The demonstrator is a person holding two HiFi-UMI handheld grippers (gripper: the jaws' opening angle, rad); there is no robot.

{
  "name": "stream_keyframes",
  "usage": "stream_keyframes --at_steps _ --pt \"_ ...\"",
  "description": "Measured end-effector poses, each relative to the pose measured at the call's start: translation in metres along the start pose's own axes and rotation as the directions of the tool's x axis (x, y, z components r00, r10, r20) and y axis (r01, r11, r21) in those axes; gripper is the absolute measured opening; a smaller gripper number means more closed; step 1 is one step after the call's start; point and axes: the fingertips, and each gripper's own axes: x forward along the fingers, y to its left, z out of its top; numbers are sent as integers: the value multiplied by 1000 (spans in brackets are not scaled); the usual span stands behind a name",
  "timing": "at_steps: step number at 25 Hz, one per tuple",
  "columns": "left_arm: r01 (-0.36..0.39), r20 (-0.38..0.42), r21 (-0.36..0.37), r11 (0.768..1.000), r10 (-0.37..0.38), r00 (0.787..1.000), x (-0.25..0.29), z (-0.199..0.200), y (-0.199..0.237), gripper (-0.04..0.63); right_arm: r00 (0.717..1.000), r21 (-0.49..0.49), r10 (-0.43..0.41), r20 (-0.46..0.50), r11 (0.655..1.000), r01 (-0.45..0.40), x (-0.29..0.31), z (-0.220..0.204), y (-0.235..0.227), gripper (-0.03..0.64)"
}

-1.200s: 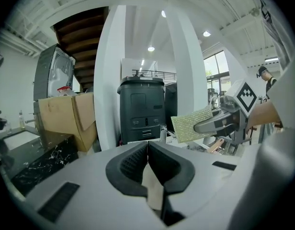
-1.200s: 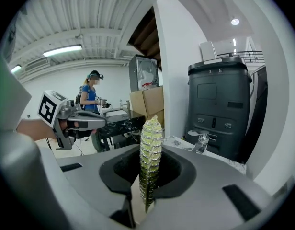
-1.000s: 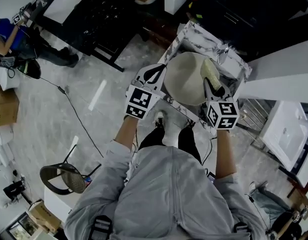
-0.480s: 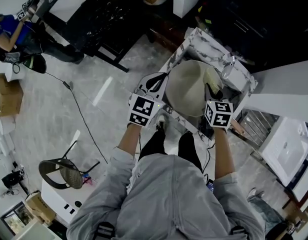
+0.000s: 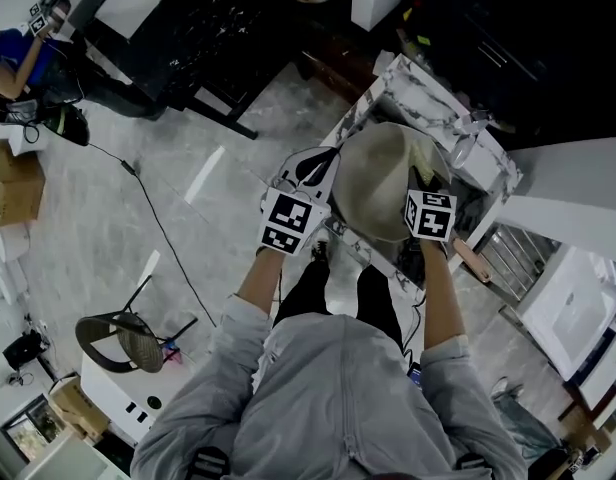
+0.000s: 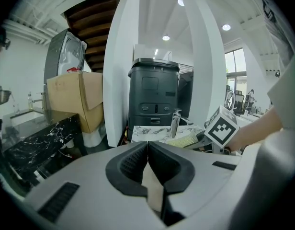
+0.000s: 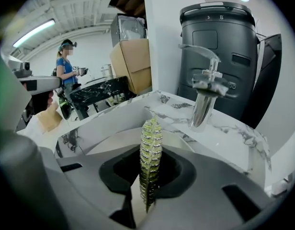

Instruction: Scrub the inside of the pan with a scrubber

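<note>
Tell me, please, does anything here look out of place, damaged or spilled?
Nothing stands out. The left gripper is shut on the pan, the right gripper on the scrubber, held edge-on, both at the marble counter. No spill or damage shows.

No words or numbers can be read; only square black-and-white markers are seen on the left cube [image 5: 288, 223] and right cube [image 5: 431, 215].

Dim head view — fisheye-warped, bright ceiling lights

My scrubber [image 7: 151, 152] looks rough and bumpy, my pan [image 5: 373, 183] dull and smooth. The tap [image 7: 205, 102] is shiny metal, the tabletop [image 7: 233, 133] smooth stone.
</note>
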Motion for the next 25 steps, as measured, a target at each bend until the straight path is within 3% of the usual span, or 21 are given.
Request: stream_keyframes --at_steps 18,25 --pt "-15 -22 -17 1000 15 1000 -11 -31 34 23 995 -79 -79 -55 994 75 95 -12 17 83" --pt "-13 -31 -31 999 12 999 -12 -43 39 23 998 -114 -25 -52 993 19 118 -11 41 83"
